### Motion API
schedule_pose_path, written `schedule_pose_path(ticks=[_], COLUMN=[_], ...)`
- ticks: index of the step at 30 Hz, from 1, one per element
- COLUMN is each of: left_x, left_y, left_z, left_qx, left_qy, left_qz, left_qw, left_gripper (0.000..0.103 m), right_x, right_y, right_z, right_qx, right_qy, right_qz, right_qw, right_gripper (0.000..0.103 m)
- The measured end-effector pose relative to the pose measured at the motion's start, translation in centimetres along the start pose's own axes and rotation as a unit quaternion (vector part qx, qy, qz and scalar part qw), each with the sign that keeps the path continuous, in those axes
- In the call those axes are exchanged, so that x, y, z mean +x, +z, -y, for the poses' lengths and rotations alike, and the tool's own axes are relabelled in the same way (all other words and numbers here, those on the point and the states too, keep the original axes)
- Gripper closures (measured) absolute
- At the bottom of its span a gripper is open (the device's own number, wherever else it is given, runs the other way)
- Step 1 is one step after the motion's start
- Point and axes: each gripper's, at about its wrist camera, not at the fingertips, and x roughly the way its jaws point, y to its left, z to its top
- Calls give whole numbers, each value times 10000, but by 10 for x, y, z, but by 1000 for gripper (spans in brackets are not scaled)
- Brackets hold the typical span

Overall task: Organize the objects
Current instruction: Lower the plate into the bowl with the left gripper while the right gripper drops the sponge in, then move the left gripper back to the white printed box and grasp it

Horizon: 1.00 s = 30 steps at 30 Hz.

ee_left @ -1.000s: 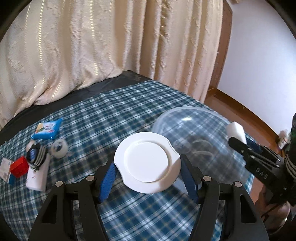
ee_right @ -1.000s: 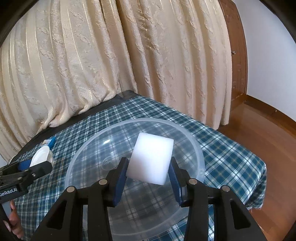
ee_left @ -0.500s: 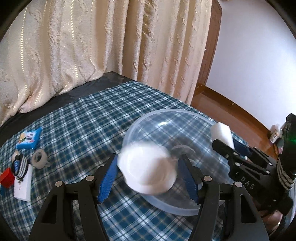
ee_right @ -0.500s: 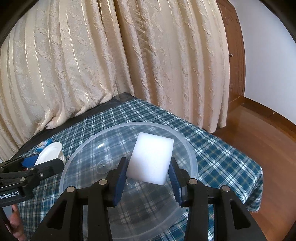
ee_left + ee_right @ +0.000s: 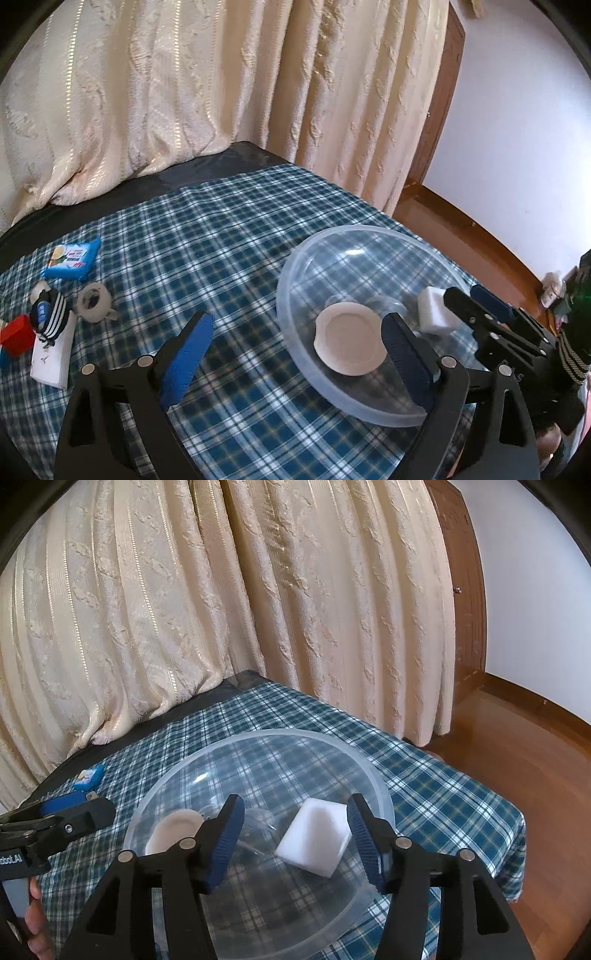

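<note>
Lying inside the clear plastic bowl on the blue plaid tablecloth: a round white lid with a raised rim and a small tab at one edge, flat face up, low against the near-left wall, and a plain white rectangular sponge block, smooth and unmarked, tilted on one edge toward the bowl's right side. Seen through the transparent wall, both pale and slightly hazed. Spreading wide at this moment, the left gripper, blue pads well clear of the lid, nothing pressed between them; one fingertip over the cloth outside the bowl, the other over the rim. Opening too, the right gripper, pads apart from the sponge, which sits below and between them without contact. Well off to the left on the cloth: a blue wipes packet, a roll of tape, a striped black-and-white item, a red box and a white carton, all close together. Compared with a second ago: lid then clamped in the left pads above the cloth short of the bowl, now released inside it; sponge then gripped upright in the right pads over the bowl, now dropped to the bottom; bowl unmoved.
</note>
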Motion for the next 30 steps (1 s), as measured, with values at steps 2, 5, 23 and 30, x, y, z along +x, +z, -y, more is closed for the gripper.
schedule_pose_path(ticks=[2, 5, 23, 30], left_x=[-1, -2, -19, -23], left_y=[-2, -4, -20, -25], left_z=[-3, -9, -62, -88], left_qx=[-14, -26, -405, -646], left_qy=[60, 148, 621, 827], left_qz=[0, 3, -9, -38], left_qw=[10000, 9999, 9972, 9945], left_gripper=[10, 10, 10, 10], right_x=[-2, -4, -3, -2], right_y=[0, 1, 0, -1], right_z=[-2, -6, -48, -65], right_qx=[-15, -44, -304, -388], right_qy=[15, 38, 433, 616], right_qz=[20, 51, 20, 28], right_qw=[10000, 10000, 9986, 9973], right_gripper=[42, 39, 36, 36])
